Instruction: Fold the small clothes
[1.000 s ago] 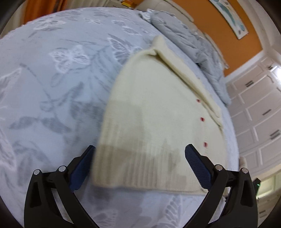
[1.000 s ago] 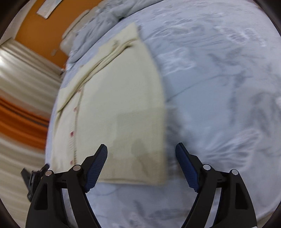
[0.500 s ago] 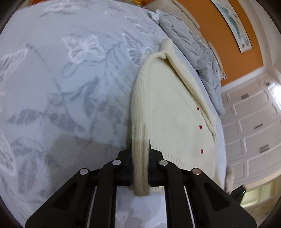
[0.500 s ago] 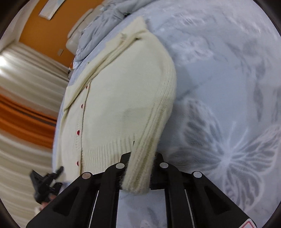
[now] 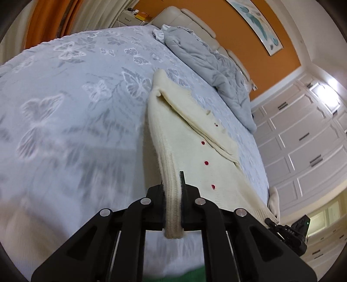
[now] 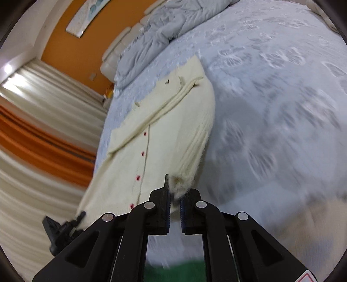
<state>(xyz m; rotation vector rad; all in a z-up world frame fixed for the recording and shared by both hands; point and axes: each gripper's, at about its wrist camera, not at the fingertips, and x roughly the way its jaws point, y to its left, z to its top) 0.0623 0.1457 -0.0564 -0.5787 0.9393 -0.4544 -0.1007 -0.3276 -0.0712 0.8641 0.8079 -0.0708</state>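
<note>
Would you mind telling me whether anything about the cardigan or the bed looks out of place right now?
Nothing looks damaged or spilled. The cream cardigan is pinched at its hem corners by the left gripper and right gripper, as folding needs. The only untidy thing is the grey duvet, bunched up by the headboard.

Butterfly-print bed [image 5: 71,104], cream cardigan [image 5: 195,138] lying partly on it, rumpled grey duvet [image 5: 208,65]

A second ago our left gripper [image 5: 173,195] and right gripper [image 6: 175,195] stood open. Now we pinch the cardigan's [image 5: 195,151] hem corners, lifted off the bedspread [image 5: 76,108].
</note>
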